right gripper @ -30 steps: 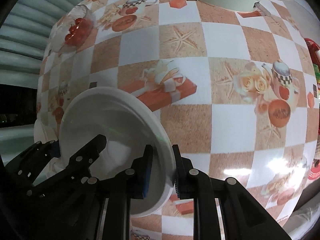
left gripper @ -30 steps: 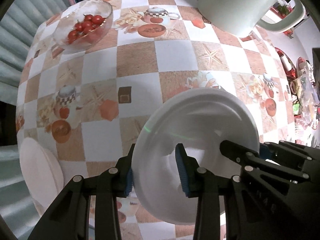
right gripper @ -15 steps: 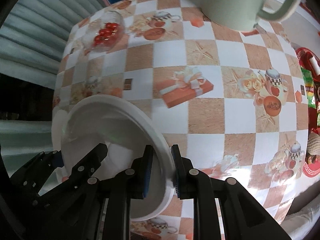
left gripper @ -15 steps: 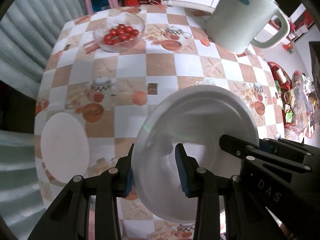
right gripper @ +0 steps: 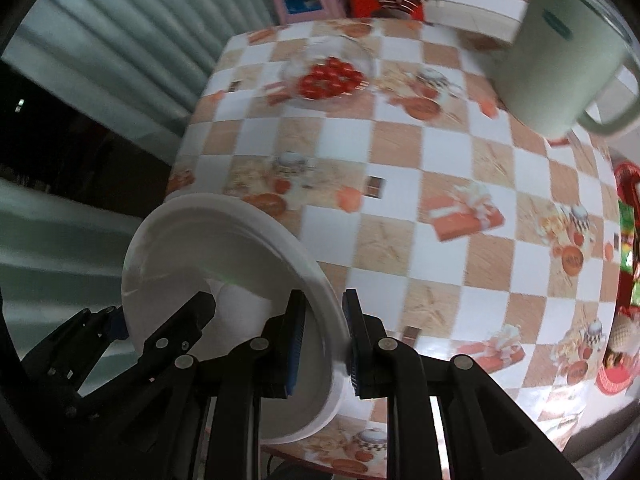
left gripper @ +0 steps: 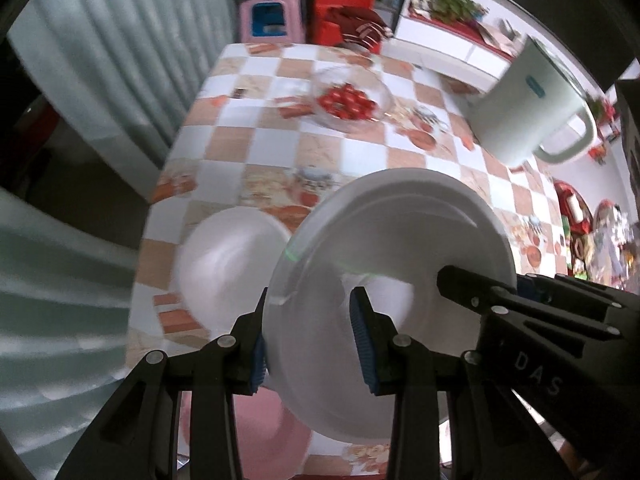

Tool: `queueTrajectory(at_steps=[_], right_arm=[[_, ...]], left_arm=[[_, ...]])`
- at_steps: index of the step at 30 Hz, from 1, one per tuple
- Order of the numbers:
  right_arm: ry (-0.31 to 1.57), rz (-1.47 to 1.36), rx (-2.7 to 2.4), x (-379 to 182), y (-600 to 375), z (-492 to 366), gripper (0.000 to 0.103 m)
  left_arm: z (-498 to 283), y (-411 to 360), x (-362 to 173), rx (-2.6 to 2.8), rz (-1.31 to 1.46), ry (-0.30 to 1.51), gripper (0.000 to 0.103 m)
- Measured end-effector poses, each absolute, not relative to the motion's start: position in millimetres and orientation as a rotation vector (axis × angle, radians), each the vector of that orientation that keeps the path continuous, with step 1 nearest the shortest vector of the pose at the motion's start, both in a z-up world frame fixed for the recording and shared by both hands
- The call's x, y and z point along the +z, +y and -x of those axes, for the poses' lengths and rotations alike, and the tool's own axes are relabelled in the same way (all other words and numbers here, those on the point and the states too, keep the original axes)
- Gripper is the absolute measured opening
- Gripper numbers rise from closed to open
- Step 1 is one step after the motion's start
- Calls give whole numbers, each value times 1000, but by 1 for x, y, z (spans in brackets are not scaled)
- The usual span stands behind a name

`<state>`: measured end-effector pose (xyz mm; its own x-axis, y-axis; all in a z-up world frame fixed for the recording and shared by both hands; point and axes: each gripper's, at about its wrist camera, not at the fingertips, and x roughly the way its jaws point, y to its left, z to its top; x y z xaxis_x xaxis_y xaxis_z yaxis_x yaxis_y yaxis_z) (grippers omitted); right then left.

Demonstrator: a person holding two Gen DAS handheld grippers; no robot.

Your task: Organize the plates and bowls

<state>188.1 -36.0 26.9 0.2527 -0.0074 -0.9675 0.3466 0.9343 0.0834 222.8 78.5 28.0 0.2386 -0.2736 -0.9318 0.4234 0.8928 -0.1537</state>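
A smooth, round white plastic plate with a raised rim is hanging in the air above the table, tilted steeply on edge, with both grippers pinching it. The left gripper, black with ribbed blue pads, is clamping the plate's left rim between its narrowly spaced jaws; the right gripper is squeezing the opposite rim, its jaws nearly pressed together on the thin edge. Below, a glossy checked oilcloth of white and tan squares, printed with teapots and gift boxes, is covering the table. A second flat white round plate is lying on the cloth just beside the held plate's left edge, blurred. Farther back, a clear glass bowl of small shiny red tomatoes is sitting near a tall pale green plastic jug with a curved handle. A pink rounded shape, too blurred to identify, is showing below the left gripper's fingers
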Motion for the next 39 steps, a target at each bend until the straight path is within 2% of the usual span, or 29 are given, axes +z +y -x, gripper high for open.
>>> queueTrajectory(at_steps=[15, 34, 39], right_arm=[[1332, -223, -129, 8, 46, -248, 22], [1397, -204, -146, -32, 51, -284, 22], [1397, -198, -134, -36, 48, -288, 22]], left_arm=[[-266, 163, 14, -334, -41, 1276, 39], [-295, 166, -28, -330, -61, 1341, 39], [-297, 164, -32, -363, -26, 1336, 54]])
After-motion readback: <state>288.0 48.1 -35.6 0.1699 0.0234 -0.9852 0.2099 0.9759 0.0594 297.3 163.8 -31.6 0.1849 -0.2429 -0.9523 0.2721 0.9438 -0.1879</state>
